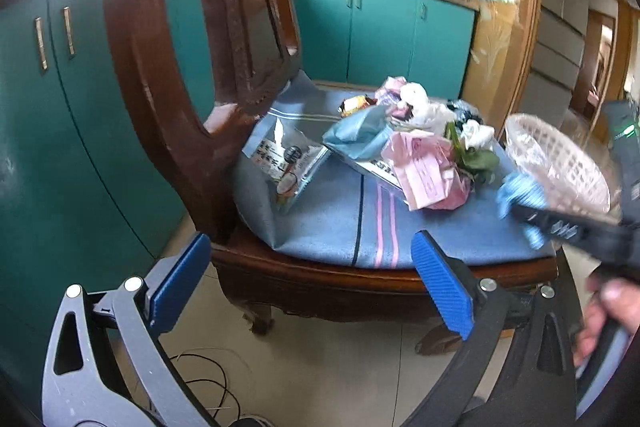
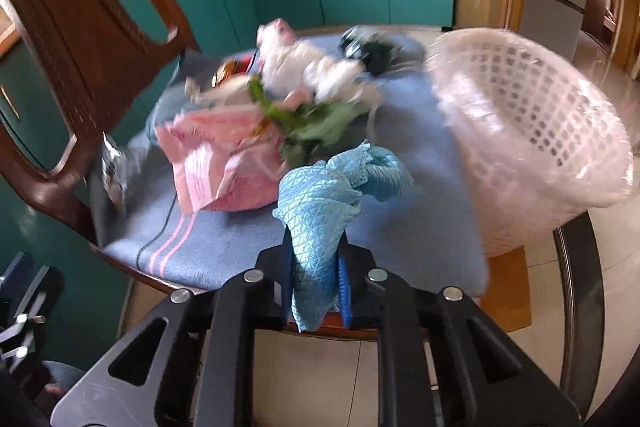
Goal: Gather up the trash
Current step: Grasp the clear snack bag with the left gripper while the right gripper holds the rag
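The crumpled light-blue woven cloth (image 2: 320, 211) sits pinched between your right gripper's (image 2: 316, 267) blue pads, above the blue striped chair cushion (image 2: 224, 247), beside the white plastic mesh basket (image 2: 532, 131). Print on the pink paper wrapper (image 2: 216, 163) is unreadable. Your left gripper (image 1: 308, 279) stands spread, angled downward.

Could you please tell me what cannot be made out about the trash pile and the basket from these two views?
- Right wrist view: white and dark scraps behind the pink bag are motion-blurred; what they are is unclear.
- Both views: the basket's inside is hidden by its wall.
- Left wrist view: the right gripper and its blue cloth are blurred.
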Demonstrator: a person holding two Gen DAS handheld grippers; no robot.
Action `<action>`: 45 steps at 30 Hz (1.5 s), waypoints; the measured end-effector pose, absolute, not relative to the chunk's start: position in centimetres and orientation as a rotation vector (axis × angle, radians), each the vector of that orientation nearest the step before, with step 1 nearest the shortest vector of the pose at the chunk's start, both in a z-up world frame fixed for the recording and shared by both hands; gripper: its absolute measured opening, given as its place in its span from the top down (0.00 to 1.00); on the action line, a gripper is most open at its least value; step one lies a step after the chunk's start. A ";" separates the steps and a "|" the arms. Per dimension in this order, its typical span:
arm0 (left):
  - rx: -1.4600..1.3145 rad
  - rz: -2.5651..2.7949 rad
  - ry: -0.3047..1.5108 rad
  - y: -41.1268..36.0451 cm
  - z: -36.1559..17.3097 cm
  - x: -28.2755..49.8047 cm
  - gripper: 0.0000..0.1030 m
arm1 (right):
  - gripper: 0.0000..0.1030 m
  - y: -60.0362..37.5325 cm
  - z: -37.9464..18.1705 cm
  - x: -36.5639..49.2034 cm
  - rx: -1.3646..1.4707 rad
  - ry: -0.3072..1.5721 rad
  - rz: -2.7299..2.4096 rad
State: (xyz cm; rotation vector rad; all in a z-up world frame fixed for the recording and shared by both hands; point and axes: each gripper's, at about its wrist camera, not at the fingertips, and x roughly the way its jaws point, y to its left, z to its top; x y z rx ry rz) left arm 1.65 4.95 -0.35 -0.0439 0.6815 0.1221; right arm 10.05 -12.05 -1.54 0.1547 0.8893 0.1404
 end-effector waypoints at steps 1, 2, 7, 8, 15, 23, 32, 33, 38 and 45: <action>-0.036 0.119 0.706 4.8 -0.4 1.8 0.03 | 0.82 -12.5 -1.1 10.0 0.167 0.875 0.142; -0.032 0.113 0.729 4.7 -0.5 2.1 0.03 | 0.82 -13.0 -0.6 9.8 0.186 0.856 0.155; 0.049 0.137 0.783 3.5 -1.2 3.8 0.03 | 0.82 -13.9 0.2 9.0 0.238 0.829 0.218; 0.090 0.143 0.786 3.1 -1.3 4.4 0.03 | 0.82 -13.9 0.1 9.1 0.244 0.834 0.230; 0.383 0.288 0.741 0.6 -2.2 11.7 0.03 | 0.82 -13.7 -0.3 9.8 0.259 0.836 0.258; 0.398 0.390 0.839 1.5 -5.1 17.7 0.07 | 0.82 -14.5 -0.3 9.6 0.273 0.837 0.262; 0.277 0.319 0.890 2.9 -5.2 17.5 0.73 | 0.82 -14.5 -0.3 9.6 0.276 0.835 0.256; 0.264 0.302 0.887 2.8 -5.0 16.8 0.73 | 0.82 -14.5 -0.3 9.6 0.275 0.834 0.256; 0.189 0.219 0.805 2.4 -2.1 13.5 0.73 | 0.82 -14.0 0.2 9.2 0.243 0.811 0.255; -0.006 -0.006 0.631 3.7 2.9 7.3 0.73 | 0.82 -13.0 1.2 8.6 0.169 0.751 0.247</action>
